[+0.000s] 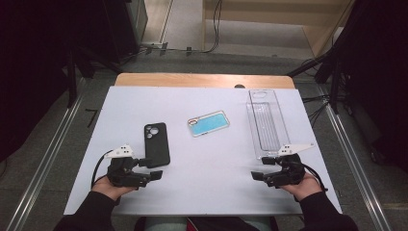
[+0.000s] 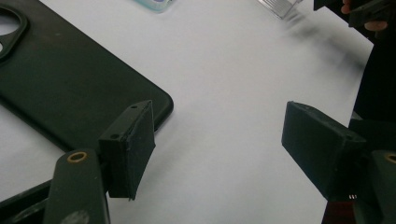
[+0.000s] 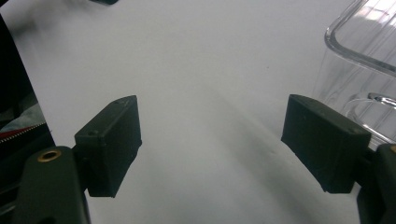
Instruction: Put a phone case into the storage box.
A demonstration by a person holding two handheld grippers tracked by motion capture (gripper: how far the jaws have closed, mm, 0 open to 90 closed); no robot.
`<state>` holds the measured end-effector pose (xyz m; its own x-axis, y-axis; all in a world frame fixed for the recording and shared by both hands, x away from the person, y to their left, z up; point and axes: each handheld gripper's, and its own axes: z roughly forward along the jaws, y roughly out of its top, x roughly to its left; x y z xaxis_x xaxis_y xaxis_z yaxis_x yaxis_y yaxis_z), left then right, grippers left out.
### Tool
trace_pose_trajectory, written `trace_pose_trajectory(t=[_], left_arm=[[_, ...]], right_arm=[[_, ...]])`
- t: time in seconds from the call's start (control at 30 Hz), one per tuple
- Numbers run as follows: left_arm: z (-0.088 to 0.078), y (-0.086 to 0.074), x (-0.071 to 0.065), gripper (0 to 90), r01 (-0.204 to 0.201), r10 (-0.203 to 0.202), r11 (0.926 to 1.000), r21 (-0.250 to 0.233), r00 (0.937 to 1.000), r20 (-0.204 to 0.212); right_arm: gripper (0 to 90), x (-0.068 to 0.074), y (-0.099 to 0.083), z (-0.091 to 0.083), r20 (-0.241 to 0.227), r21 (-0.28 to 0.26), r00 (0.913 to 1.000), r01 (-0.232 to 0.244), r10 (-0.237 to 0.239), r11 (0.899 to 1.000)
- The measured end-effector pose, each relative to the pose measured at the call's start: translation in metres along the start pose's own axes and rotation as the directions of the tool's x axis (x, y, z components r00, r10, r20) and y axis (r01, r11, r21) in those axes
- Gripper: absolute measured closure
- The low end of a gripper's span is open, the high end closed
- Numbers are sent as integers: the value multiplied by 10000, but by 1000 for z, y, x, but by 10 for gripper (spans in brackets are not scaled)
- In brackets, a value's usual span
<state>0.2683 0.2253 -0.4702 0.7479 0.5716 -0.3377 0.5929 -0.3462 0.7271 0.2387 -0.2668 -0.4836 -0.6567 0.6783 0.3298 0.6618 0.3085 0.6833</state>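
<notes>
A black phone case [image 1: 156,144] lies camera-side up on the white table, left of centre; in the left gripper view its lower corner [image 2: 70,88] sits just beyond the left jaw. A blue-backed phone [image 1: 208,123] lies in the middle. A clear plastic tray [image 1: 266,122] stands lengthwise at the right, and its corner [image 3: 364,60] rises beside the right jaw. My left gripper [image 1: 150,169] rests near the front edge, open, pointing right, nothing between its jaws [image 2: 219,149]. My right gripper [image 1: 260,169] rests at the front right, open and empty [image 3: 210,149], pointing left.
The white board [image 1: 207,187] covers a wooden table whose far edge [image 1: 202,80] shows behind it. Metal rails run along both sides on the floor. Cables lie beyond the far edge. A wide bare stretch lies between the two grippers.
</notes>
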Motion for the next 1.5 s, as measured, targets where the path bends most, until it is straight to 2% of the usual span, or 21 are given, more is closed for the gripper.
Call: trace_pose_trajectory(t=[0.2, 0.33, 0.37, 0.43, 0.47, 0.57, 0.67, 0.8, 1.27, 1.5], left_arm=[[-2, 0, -1, 256, 38, -38, 10000, 42, 10000, -2], [-2, 0, 1, 256, 322, -321, 9995, 76, 9995, -24], [-3, 1, 1, 257, 393, -393, 9992, -5, 9992, -121], [-3, 1, 3, 257, 429, -429, 9991, 16, 9990, -117], [-2, 1, 3, 257, 454, -454, 9990, 41, 9989, -124], [-1, 1, 1, 256, 323, -321, 9994, 111, 9994, -126], [-1, 1, 0, 257, 261, -259, 9995, 163, 9996, -127], [-2, 1, 1, 257, 367, -366, 9992, 152, 9993, -88], [-3, 1, 0, 257, 273, -270, 9993, 239, 9996, -117], [-4, 1, 0, 258, 300, -299, 9995, 118, 9995, -67]], right_arm=[[177, 1, -1, 1, 167, 187, 9997, 169, -172, 9997], [167, 2, 0, 1, 274, 124, 9993, 260, -264, 9996], [165, 1, 0, 2, 370, 97, 9992, 150, -154, 9998], [165, 0, 1, 3, 221, 86, 9995, -216, 214, 9997], [165, 1, 0, 4, 229, 90, 9994, -252, 250, 9996], [165, 2, 0, 5, 225, 244, 9996, -145, 140, 9996], [164, 3, 0, 4, 179, 161, 9998, -92, 89, 9998], [164, 3, 0, 4, 227, 122, 9997, 67, -70, 9999], [165, 2, -1, 6, -2, 365, 10000, 28, -28, 9993], [166, 1, -1, 6, -28, 386, 10000, 49, -48, 9992]])
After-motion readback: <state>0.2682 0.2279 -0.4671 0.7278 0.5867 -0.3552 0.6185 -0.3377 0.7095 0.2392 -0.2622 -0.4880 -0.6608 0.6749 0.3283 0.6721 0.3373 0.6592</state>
